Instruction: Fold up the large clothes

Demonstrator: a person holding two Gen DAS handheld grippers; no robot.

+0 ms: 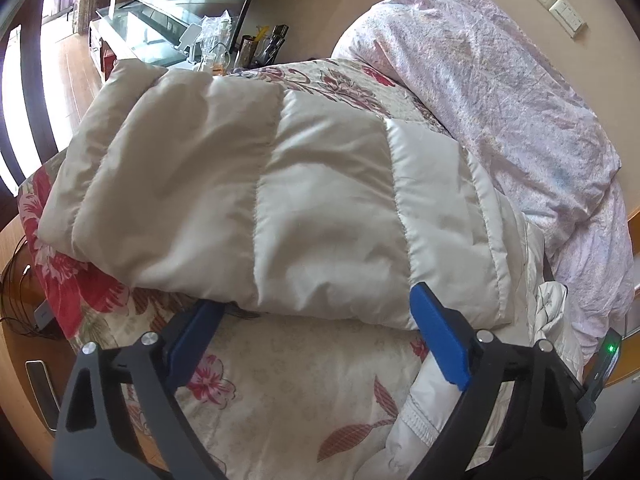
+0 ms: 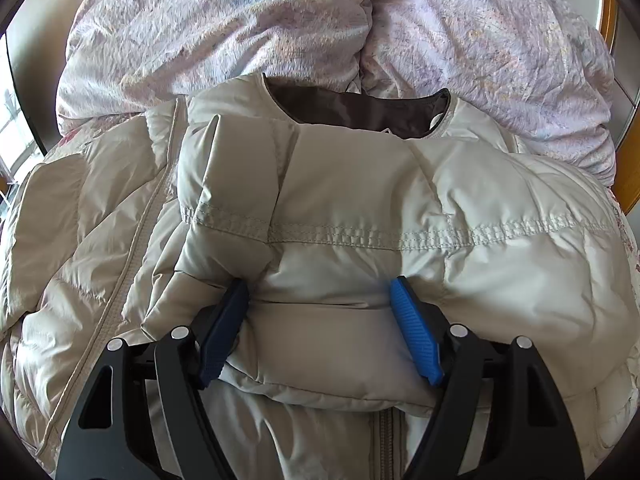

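A cream quilted puffer jacket (image 1: 280,200) lies across a floral bedspread (image 1: 280,380). My left gripper (image 1: 316,304) stands open at the jacket's near edge. Its left fingertip is tucked just under the hem, and its right pad (image 1: 440,340) rests against the edge. In the right wrist view the jacket (image 2: 460,200) lies front up, with brown lining (image 2: 360,108) showing at the collar. A sleeve (image 2: 320,344) is folded across its chest. My right gripper (image 2: 319,283) is shut on this puffy sleeve, the blue pads pressing into it from both sides.
A crumpled lilac duvet (image 1: 500,100) is heaped along the jacket's far side, also behind the collar (image 2: 240,20). A low cabinet with bottles and clutter (image 1: 216,48) stands beyond the bed. Cables (image 1: 16,280) lie on the wooden surface at left. A white ribbed cuff (image 1: 420,420) lies near my left gripper.
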